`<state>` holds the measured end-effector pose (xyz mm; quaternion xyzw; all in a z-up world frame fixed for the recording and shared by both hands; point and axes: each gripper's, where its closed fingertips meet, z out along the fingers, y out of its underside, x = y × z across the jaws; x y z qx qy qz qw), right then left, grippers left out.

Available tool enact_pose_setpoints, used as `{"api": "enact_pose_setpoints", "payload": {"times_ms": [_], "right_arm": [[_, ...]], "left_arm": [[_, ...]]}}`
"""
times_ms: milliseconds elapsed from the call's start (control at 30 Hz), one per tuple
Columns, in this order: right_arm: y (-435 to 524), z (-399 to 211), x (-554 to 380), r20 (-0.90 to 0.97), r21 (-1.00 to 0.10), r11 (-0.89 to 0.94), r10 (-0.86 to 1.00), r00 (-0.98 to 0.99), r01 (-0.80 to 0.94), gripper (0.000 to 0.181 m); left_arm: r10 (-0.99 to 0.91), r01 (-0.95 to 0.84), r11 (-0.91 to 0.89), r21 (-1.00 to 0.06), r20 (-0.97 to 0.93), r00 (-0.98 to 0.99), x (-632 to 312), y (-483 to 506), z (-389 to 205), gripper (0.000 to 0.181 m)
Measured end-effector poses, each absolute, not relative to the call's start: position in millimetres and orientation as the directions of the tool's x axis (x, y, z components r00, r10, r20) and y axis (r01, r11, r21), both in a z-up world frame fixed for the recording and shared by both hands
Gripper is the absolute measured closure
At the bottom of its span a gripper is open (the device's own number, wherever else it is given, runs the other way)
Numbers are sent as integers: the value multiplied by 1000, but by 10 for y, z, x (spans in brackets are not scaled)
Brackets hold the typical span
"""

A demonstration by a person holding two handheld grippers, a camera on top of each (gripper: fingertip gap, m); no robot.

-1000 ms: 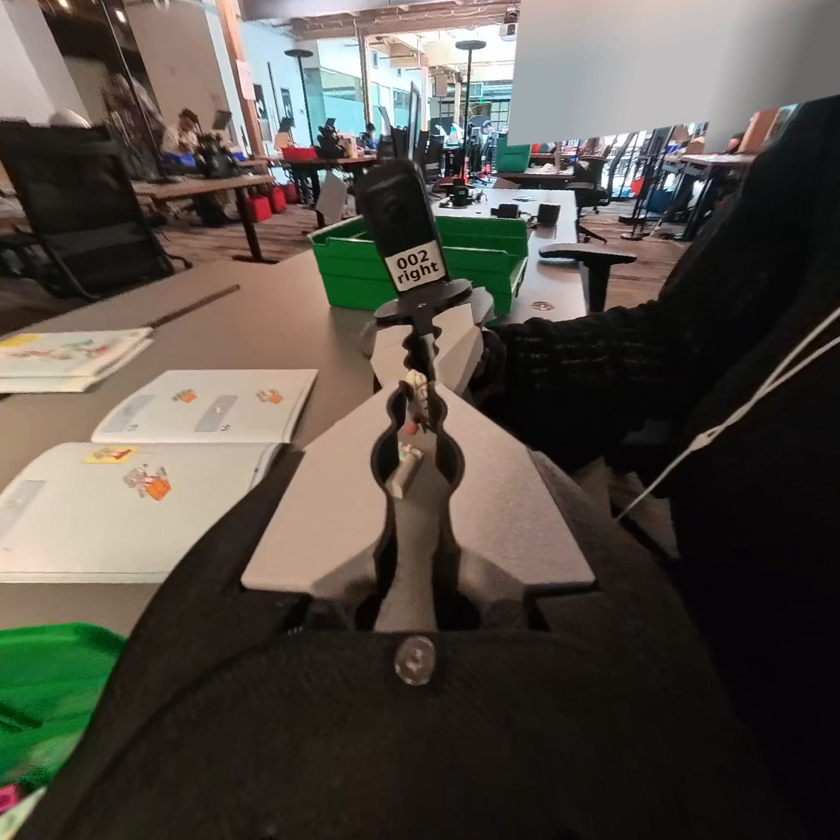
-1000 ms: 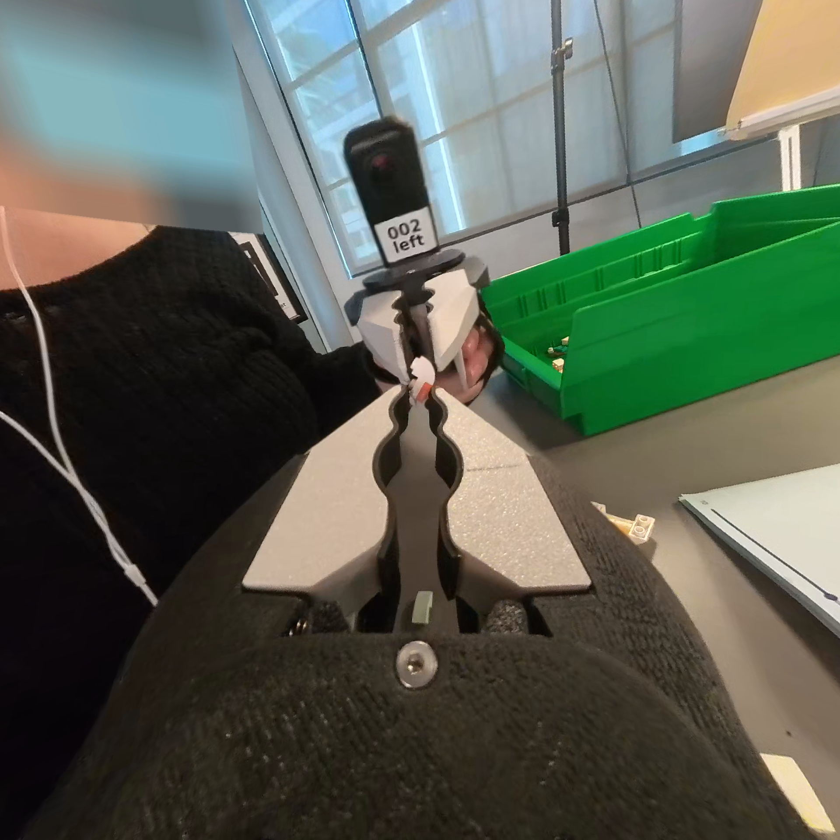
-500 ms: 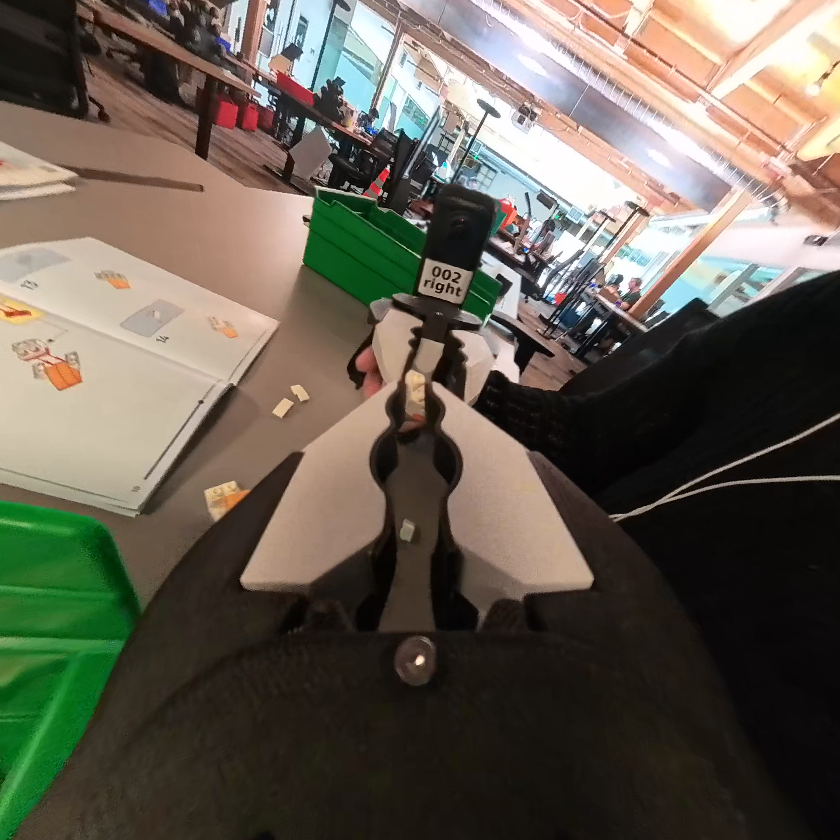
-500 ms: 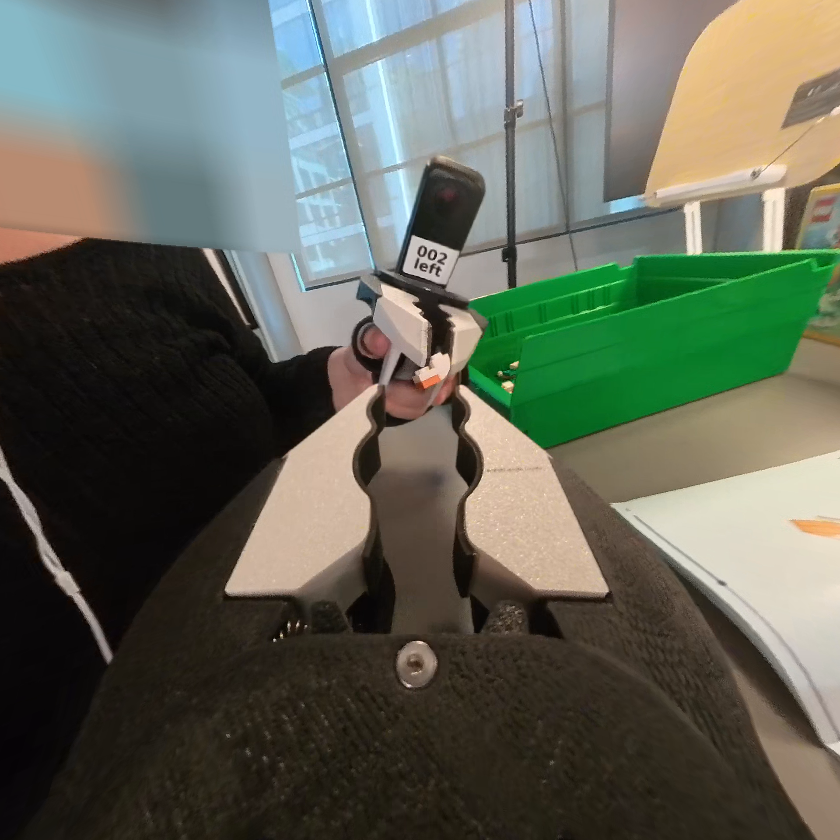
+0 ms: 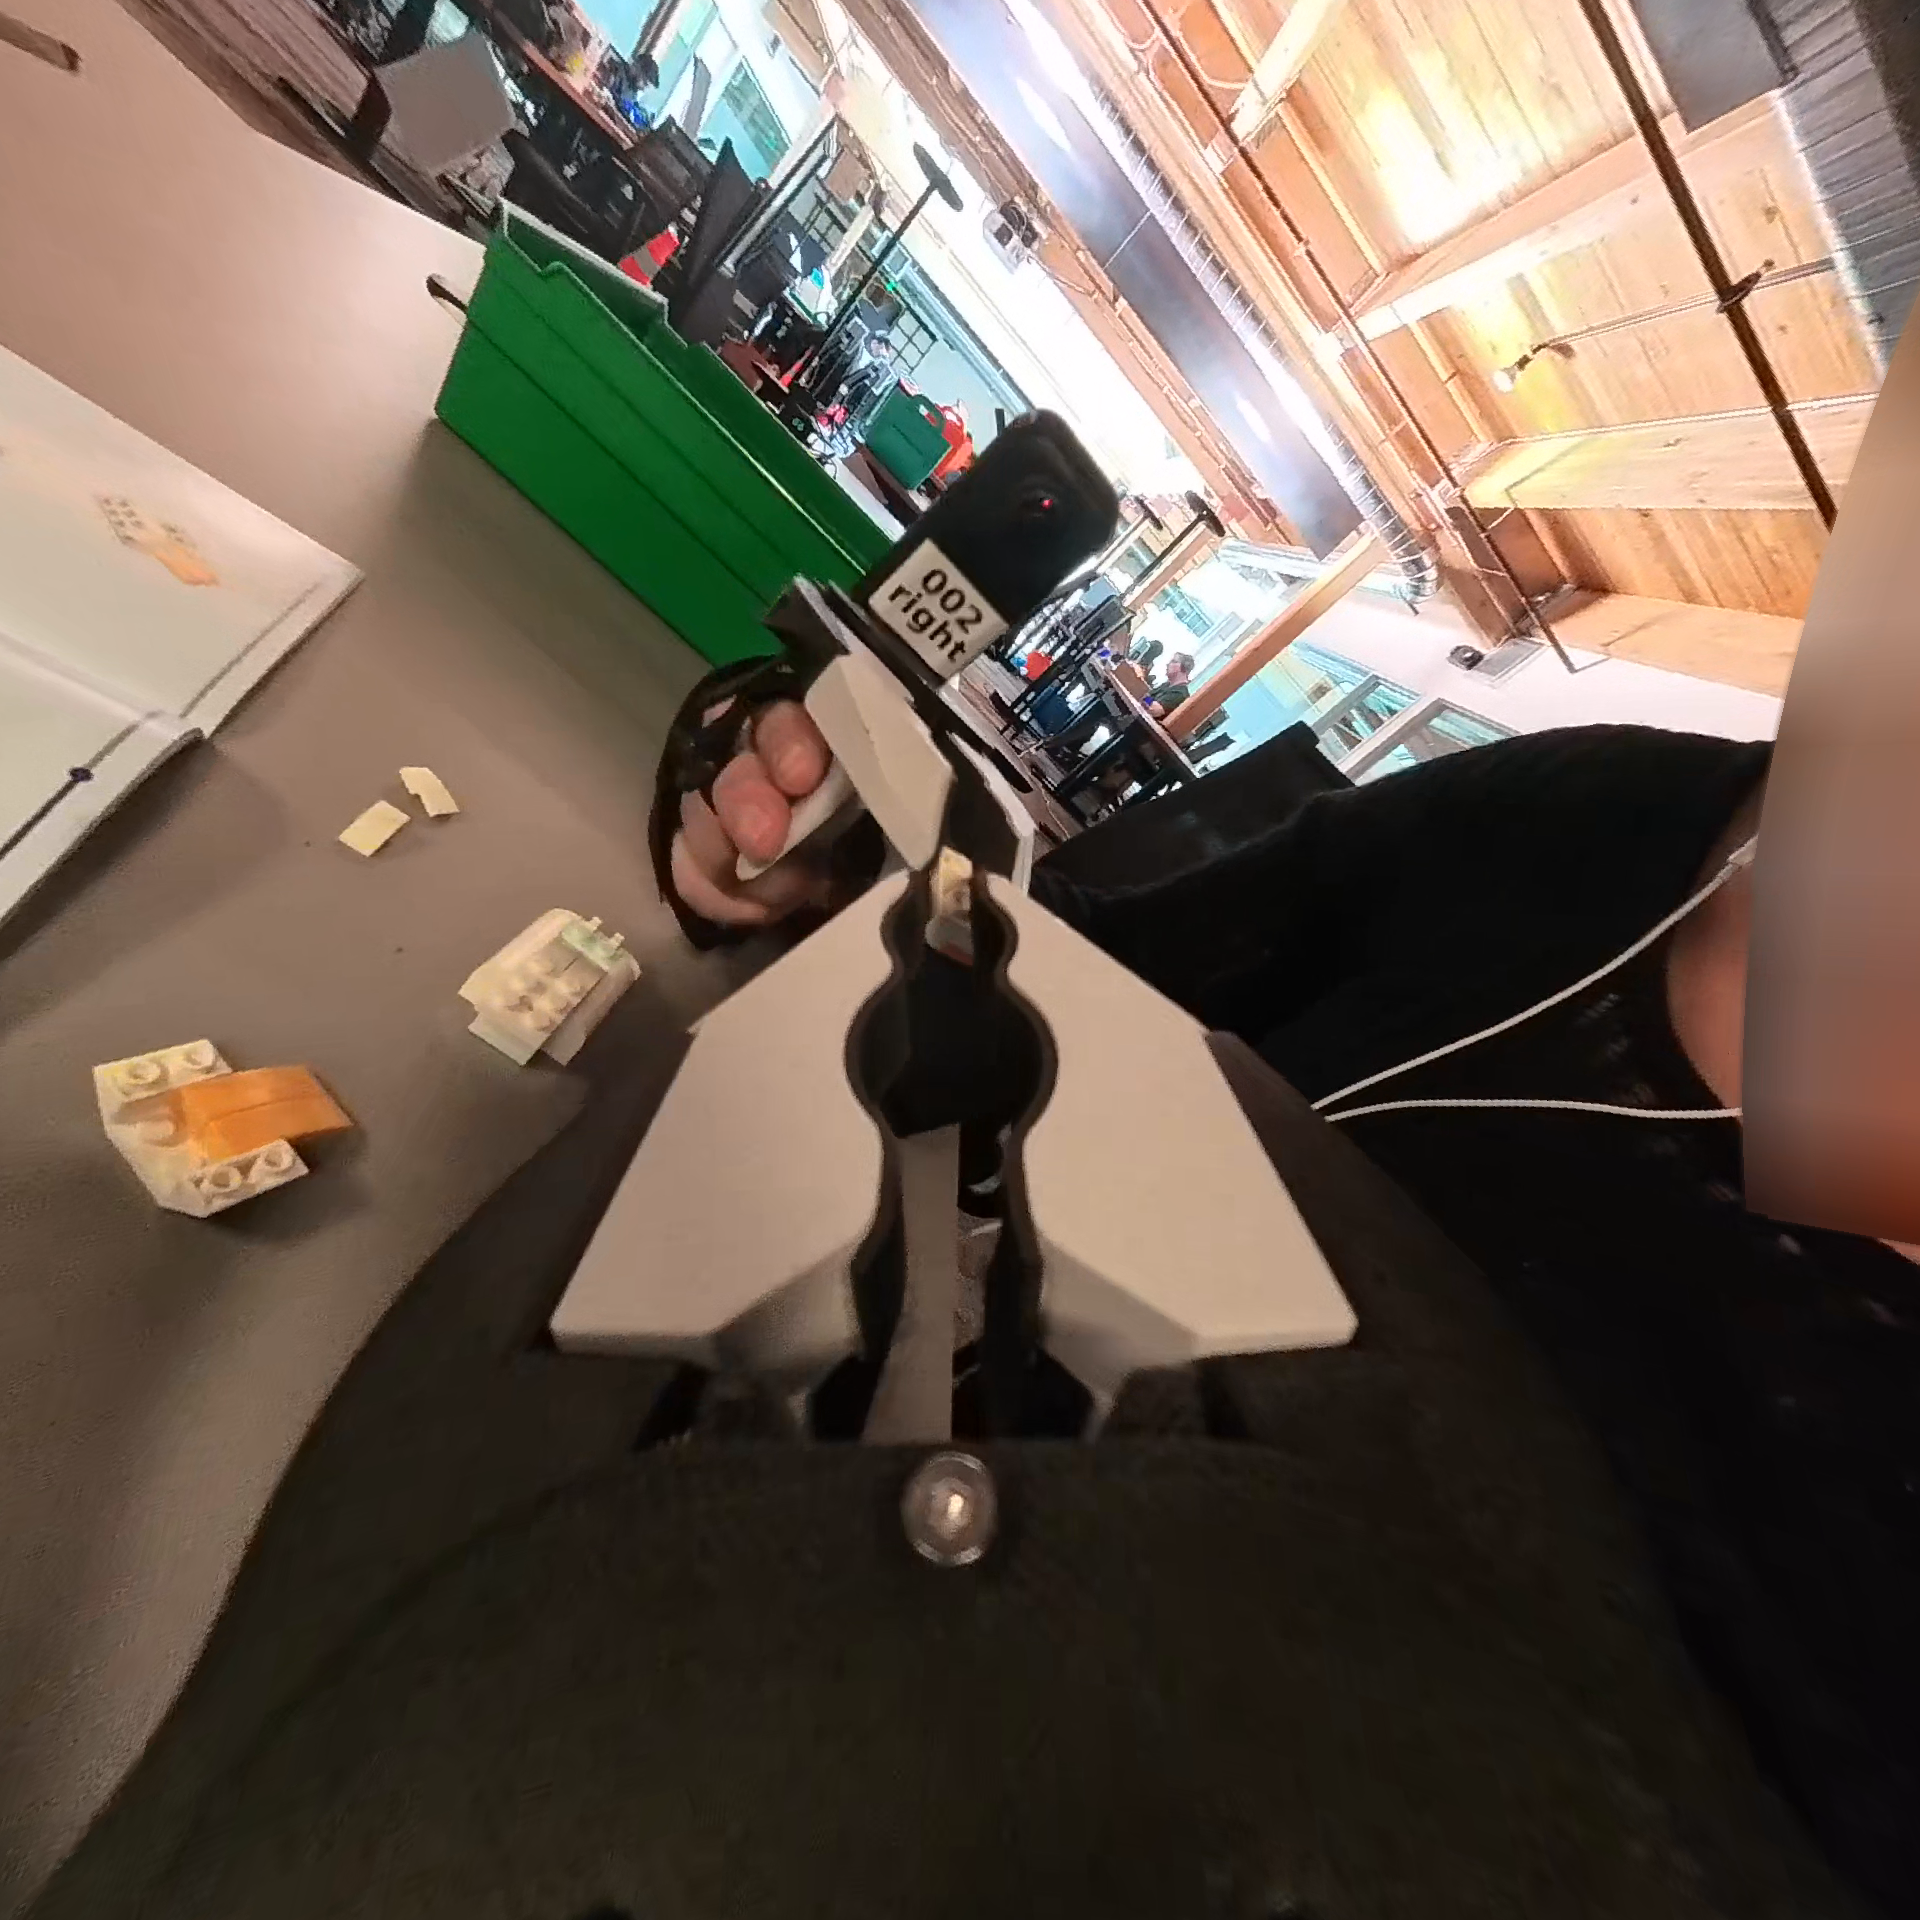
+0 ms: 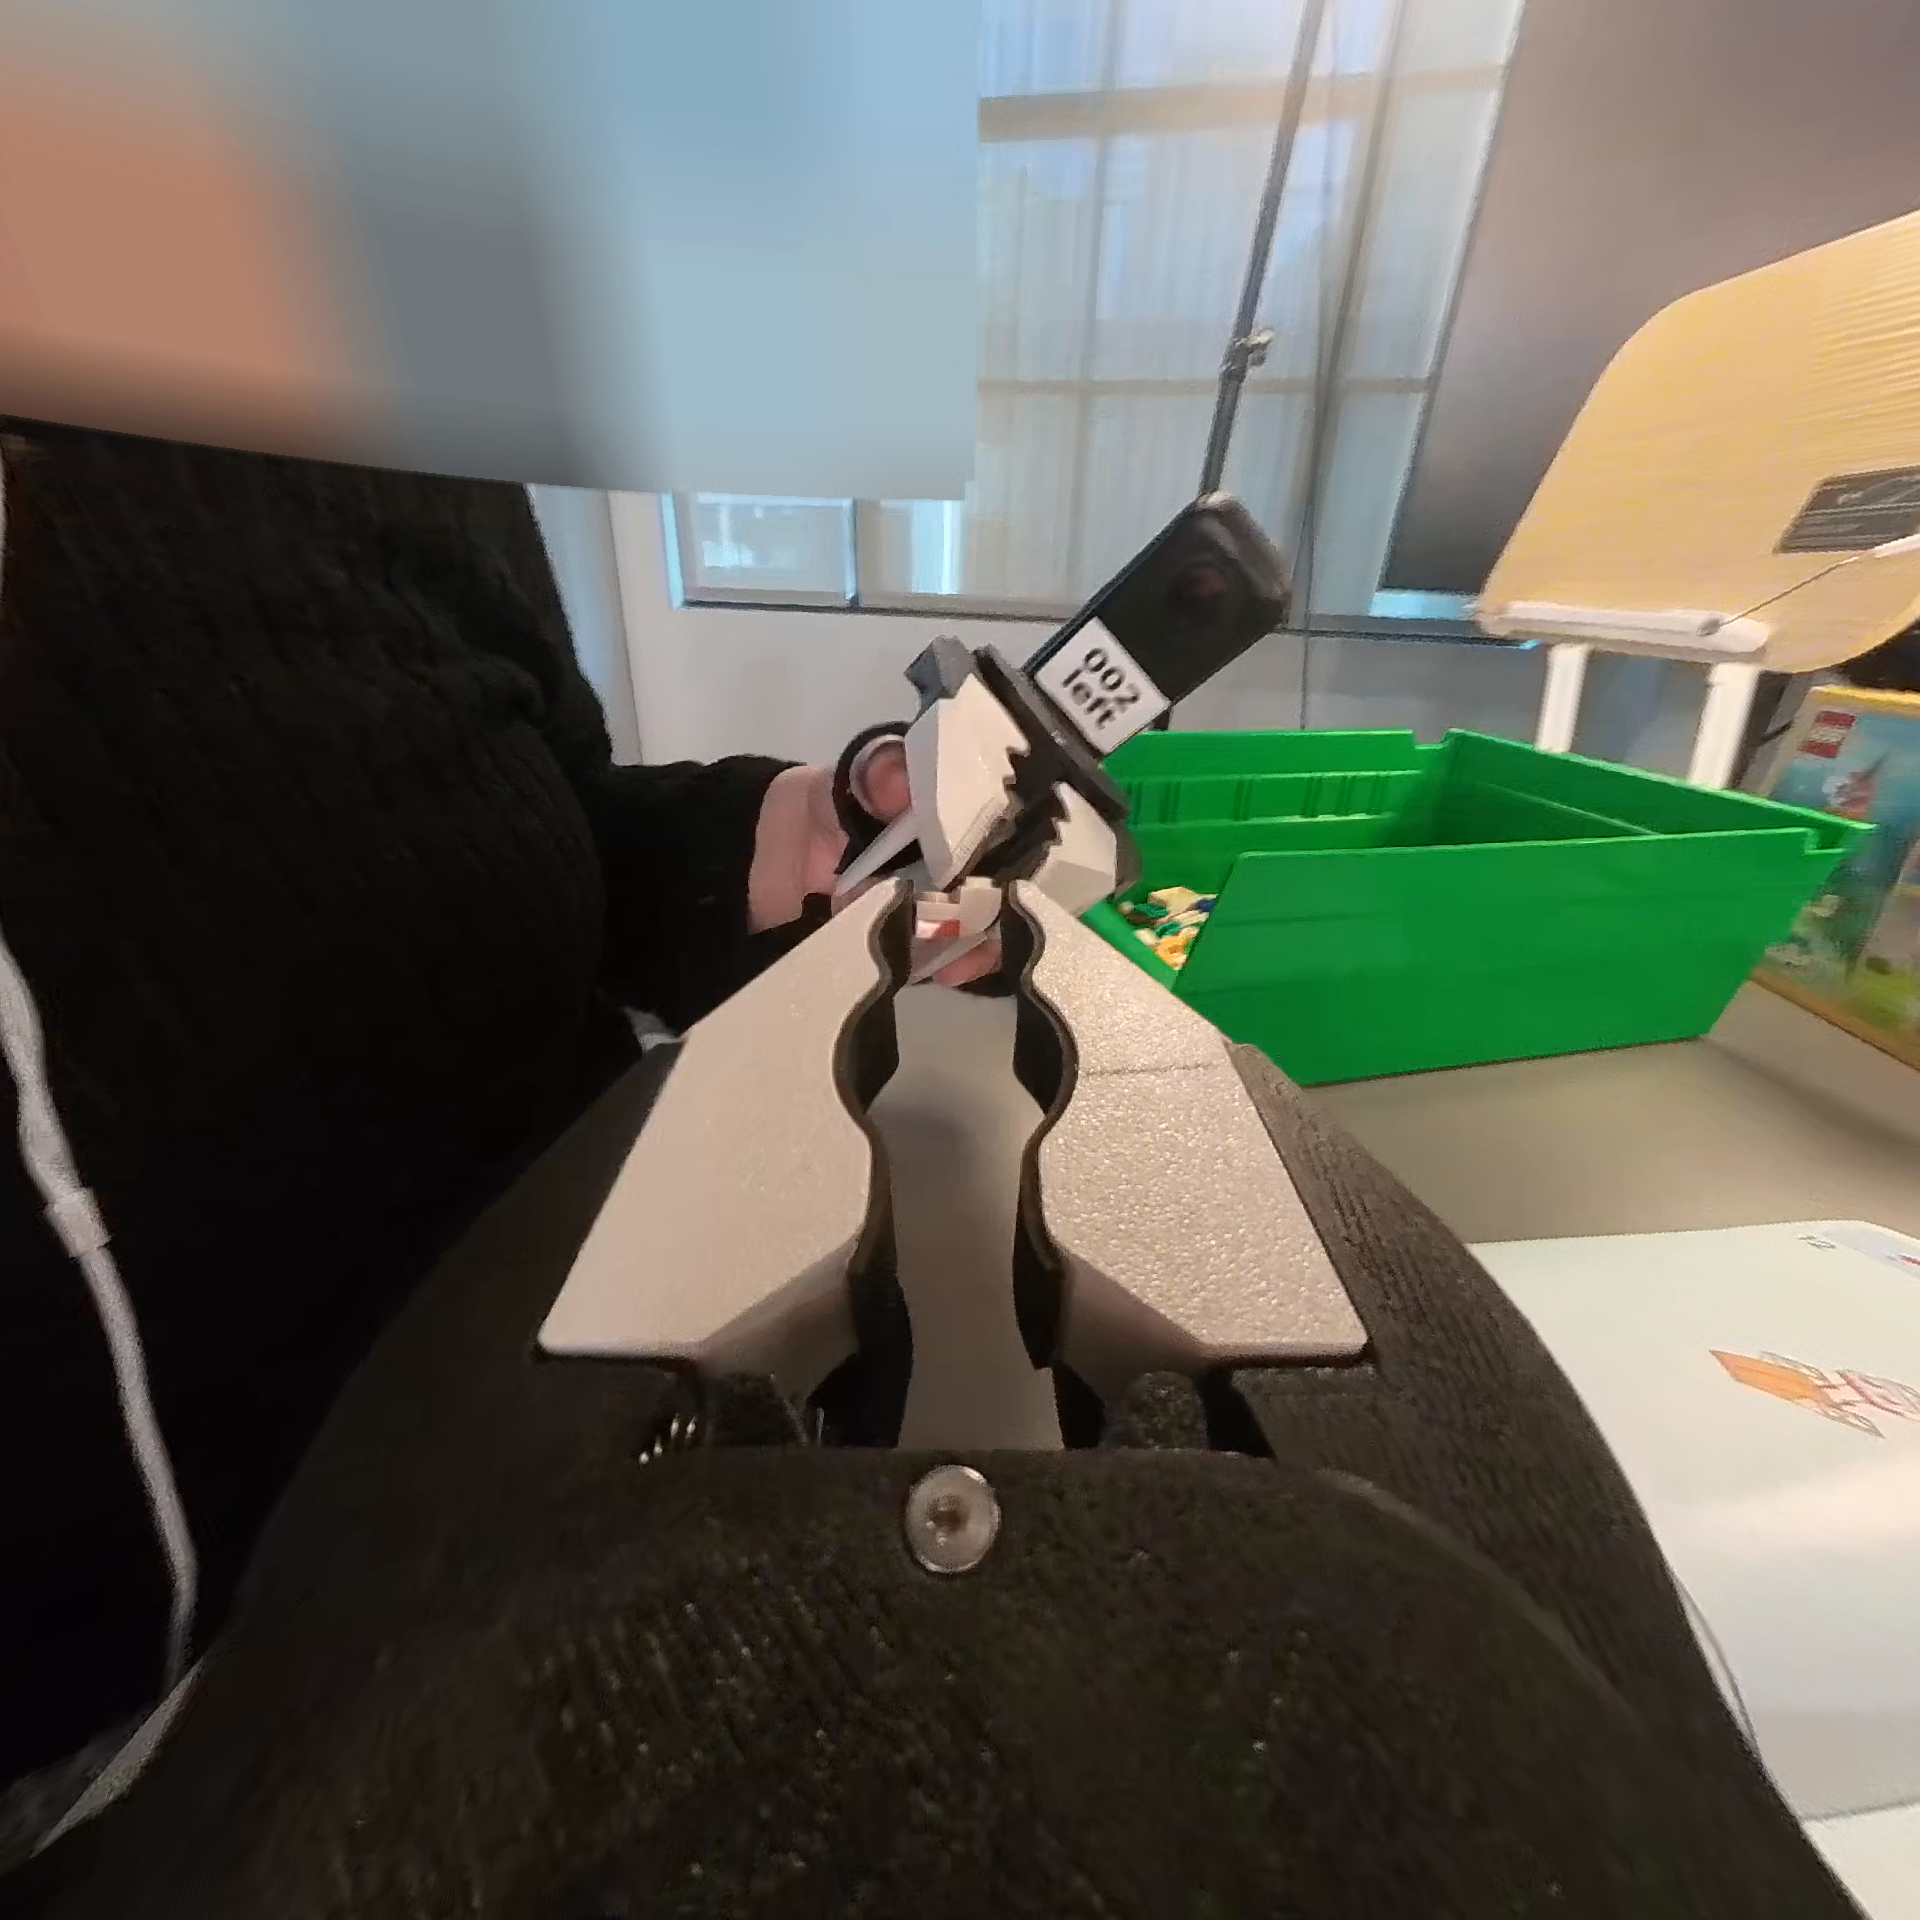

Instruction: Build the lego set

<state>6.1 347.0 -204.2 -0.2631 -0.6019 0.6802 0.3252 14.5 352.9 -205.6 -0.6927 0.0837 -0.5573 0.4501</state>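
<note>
My left gripper (image 5: 951, 878) is shut on a small white-and-red lego piece (image 5: 948, 902) and holds it in the air above the grey table (image 5: 312, 312). My right gripper (image 6: 951, 906) faces it tip to tip and is open. Its fingertips stand on either side of the same piece (image 6: 935, 925), which the left gripper holds. A white lego sub-assembly (image 5: 551, 982) and a white-and-orange one (image 5: 208, 1127) lie on the table to the left. Two small tan pieces (image 5: 400, 810) lie beyond them.
An open instruction booklet (image 5: 104, 582) lies at the far left, and also shows in the right wrist view (image 6: 1714, 1455). A green parts bin (image 5: 644, 457) stands behind. Another green bin (image 6: 1455, 914) holds loose bricks. A lego box (image 6: 1849, 831) stands beside it. A person's black sleeves are close by. The tips of both grippers are at nearly the same place.
My right gripper has opened; one second ago it was shut at the piece. Both grippers have rolled and tilted. My left gripper has kept its hold on the piece.
</note>
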Motion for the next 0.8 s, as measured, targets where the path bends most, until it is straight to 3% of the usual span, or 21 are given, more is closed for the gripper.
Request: {"api": "enact_pose_setpoints", "payload": {"times_ms": [233,367,667,800], "right_arm": [[3529,-2089,59,71,-993,-3,772,-631,-116,167],[3768,-2015,-8,106,-985,21,859,-500,-173,167],[3984,-2156,-170,484,-873,462,860,-159,-155,167],[3993,-2218,-200,596,-802,587,795,-109,-109,166]], "left_arm": [[-596,357,-556,-751,659,459,138,3562,-2133,172],[-560,332,-467,-819,565,605,18,3655,-2161,155],[-409,388,-375,-842,526,746,-134,3891,-2241,146],[-347,286,-273,-918,371,861,-227,3956,-2291,150]]}}
